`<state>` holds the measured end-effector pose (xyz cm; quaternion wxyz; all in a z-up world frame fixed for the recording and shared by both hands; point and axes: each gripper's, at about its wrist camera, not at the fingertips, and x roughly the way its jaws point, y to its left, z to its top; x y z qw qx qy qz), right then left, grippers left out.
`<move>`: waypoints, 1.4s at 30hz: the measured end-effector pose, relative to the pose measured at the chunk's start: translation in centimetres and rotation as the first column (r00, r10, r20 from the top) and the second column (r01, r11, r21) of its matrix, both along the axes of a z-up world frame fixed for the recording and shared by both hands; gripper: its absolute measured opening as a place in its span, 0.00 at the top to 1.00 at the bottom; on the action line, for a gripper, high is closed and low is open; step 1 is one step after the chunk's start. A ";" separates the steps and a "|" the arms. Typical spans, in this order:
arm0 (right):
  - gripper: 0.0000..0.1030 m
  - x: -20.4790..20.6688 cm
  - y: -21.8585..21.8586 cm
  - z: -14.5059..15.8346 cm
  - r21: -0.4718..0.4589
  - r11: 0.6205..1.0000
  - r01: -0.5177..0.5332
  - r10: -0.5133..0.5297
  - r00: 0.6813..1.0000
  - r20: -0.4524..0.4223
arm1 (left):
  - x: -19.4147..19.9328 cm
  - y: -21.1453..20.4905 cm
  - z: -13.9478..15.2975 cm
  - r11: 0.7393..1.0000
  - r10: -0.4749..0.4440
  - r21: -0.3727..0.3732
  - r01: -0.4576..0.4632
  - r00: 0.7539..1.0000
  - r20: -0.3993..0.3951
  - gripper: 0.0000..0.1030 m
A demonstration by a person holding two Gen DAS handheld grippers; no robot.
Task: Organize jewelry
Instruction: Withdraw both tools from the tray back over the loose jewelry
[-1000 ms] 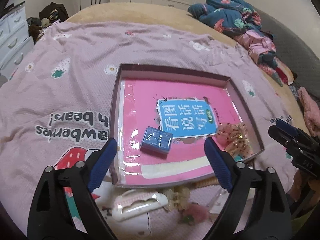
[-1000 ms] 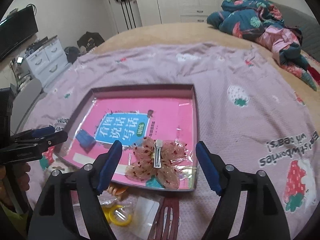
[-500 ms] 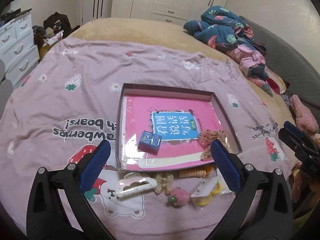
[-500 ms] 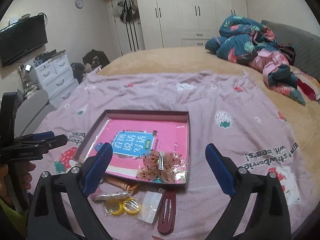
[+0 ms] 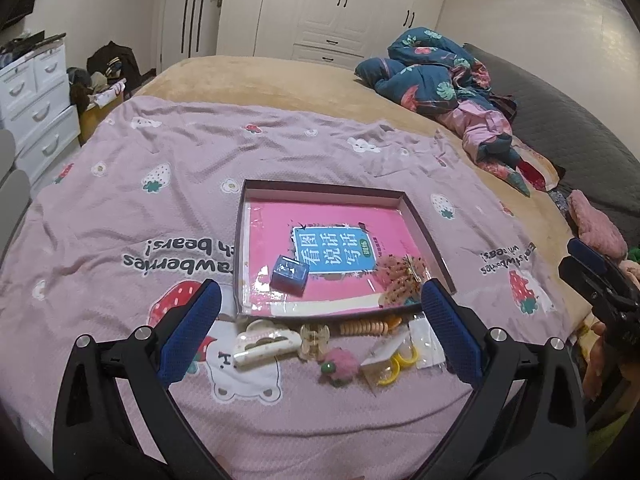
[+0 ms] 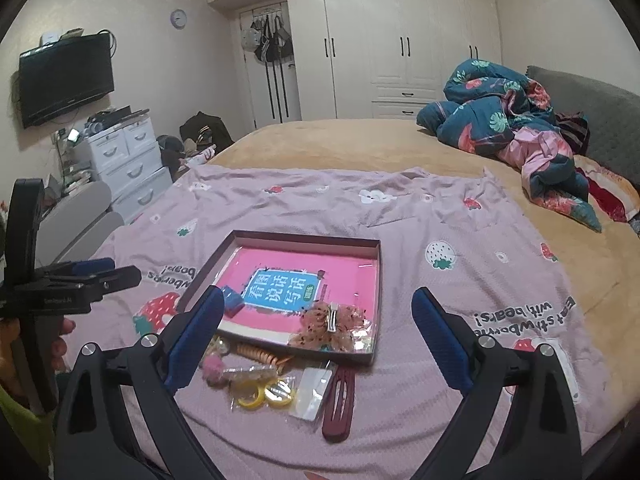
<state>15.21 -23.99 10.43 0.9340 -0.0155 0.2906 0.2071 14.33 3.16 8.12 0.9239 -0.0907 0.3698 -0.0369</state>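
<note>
A shallow box tray with a pink book inside lies on the pink bedsheet. A small blue box and a pink sequin bow clip lie in it. In front of the tray lie a white claw clip, a pink pompom, an orange coil tie, bagged yellow rings and a maroon hair clip. My left gripper and right gripper are open and empty, held back above the loose items.
A crumpled blue floral quilt lies at the bed's far right. White drawers and a wall TV stand left of the bed. White wardrobes line the back wall.
Both grippers have pulled back and up from the tray, so more of the bed and room shows. Both stay open. The blue box and bow clip stay in the tray.
</note>
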 end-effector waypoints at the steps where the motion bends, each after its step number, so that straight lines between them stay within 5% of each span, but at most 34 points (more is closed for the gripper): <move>1: 0.09 -0.4 -0.1 0.1 -0.003 1.000 -0.005 0.005 1.000 0.004 | -0.3 0.0 0.0 1.000 -0.001 0.001 0.001 1.000 0.002 0.09; 27: 0.09 -7.5 0.2 -4.8 -0.061 0.995 -0.083 0.078 0.994 -0.075 | -8.5 -2.3 -4.3 0.999 -0.042 0.030 0.043 0.998 -0.055 0.09; 42: 0.09 -7.2 1.1 -8.7 -0.085 0.992 -0.097 0.083 0.985 -0.154 | -8.7 -1.4 -8.1 1.000 -0.018 0.022 0.021 0.993 -0.119 0.09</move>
